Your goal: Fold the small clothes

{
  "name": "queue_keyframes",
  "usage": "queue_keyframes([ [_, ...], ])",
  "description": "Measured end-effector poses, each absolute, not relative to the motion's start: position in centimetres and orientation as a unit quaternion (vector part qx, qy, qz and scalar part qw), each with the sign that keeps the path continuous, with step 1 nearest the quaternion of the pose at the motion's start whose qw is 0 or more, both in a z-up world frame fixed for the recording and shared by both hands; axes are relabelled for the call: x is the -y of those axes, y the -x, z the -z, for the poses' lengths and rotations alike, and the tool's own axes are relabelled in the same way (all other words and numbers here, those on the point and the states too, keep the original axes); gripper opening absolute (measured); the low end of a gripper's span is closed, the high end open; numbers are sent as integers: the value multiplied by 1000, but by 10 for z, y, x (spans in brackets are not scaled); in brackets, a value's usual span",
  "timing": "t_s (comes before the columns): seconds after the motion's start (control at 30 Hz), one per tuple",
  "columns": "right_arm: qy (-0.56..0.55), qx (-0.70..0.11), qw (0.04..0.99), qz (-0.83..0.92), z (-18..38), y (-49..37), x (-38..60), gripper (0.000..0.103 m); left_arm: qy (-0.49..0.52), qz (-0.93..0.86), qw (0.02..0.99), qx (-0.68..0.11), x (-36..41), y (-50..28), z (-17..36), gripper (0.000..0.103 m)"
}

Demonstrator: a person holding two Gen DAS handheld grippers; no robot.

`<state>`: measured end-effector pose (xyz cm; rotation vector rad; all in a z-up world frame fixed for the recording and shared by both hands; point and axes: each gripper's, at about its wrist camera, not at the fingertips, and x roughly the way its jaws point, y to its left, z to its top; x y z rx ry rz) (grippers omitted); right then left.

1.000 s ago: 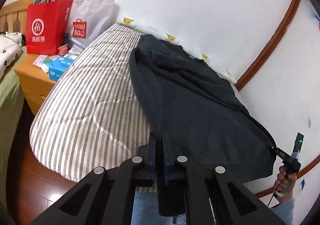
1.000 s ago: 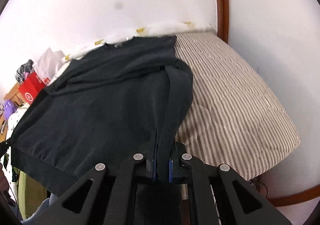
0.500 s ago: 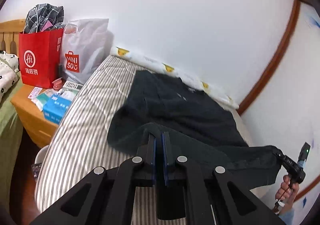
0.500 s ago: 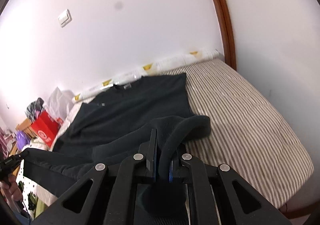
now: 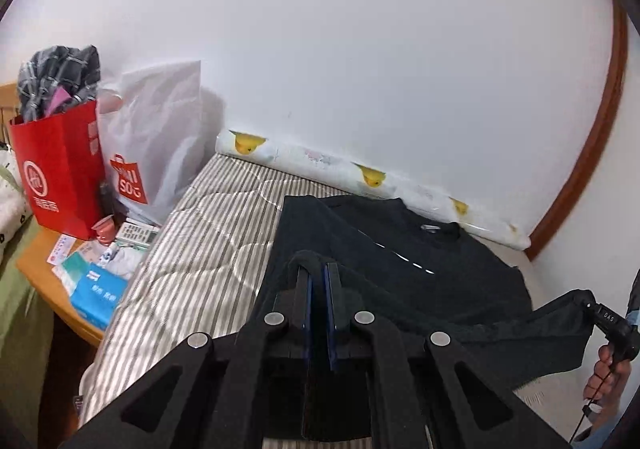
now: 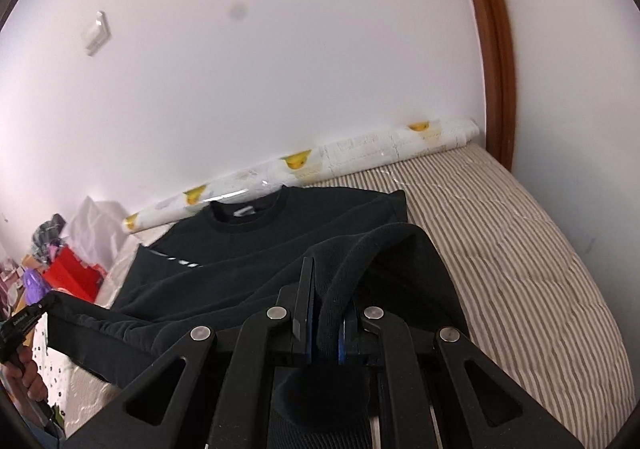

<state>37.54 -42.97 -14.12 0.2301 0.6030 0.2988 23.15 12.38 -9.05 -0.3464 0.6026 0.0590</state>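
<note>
A black sweatshirt lies on the striped mattress, its collar toward the wall. Its lower hem is lifted off the bed and stretched between both grippers. My left gripper is shut on the hem's left corner, with dark fabric wrapped over its fingertips. My right gripper is shut on the hem's right corner, and a thick fold of cloth rises between its pads. In the left wrist view the right gripper shows at the far right with a hand below it. The left gripper appears at the right wrist view's left edge.
A rolled duck-print sheet lies along the wall behind the mattress. Left of the bed a wooden nightstand holds a red bag, a white bag, boxes and a remote. A brown wooden frame stands at the right.
Both grippers carried the hem up and toward the wall. The sweatshirt, hanging over the bed's near edge before, now lies flatter with its lower part doubling over the upper part.
</note>
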Motion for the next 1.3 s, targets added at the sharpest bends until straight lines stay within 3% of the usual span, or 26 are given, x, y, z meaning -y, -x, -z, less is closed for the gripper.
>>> queue_keyframes([
  [0.5, -78, -375, 919, -93, 209, -462, 406, 9, 168, -44, 914, -365, -129, -294, 146, 7],
  [0.6, -65, -376, 920, -87, 208, -448, 409, 17, 163, -41, 912, -373, -128, -291, 146, 8],
  [0.67, -59, -370, 923, -84, 206, -434, 415, 36, 147, -38, 912, -380, -123, -285, 143, 15],
  [0.87, -56, -349, 932, -78, 201, -369, 444, 53, 145, -35, 910, -386, -118, -252, 138, 40],
  [1.13, -22, -374, 924, -72, 225, -314, 457, 54, 176, -19, 903, -392, -113, -195, 153, 42],
  [1.3, -55, -384, 920, -53, 238, -304, 475, 54, 196, -18, 896, -398, -110, -170, 169, 51],
])
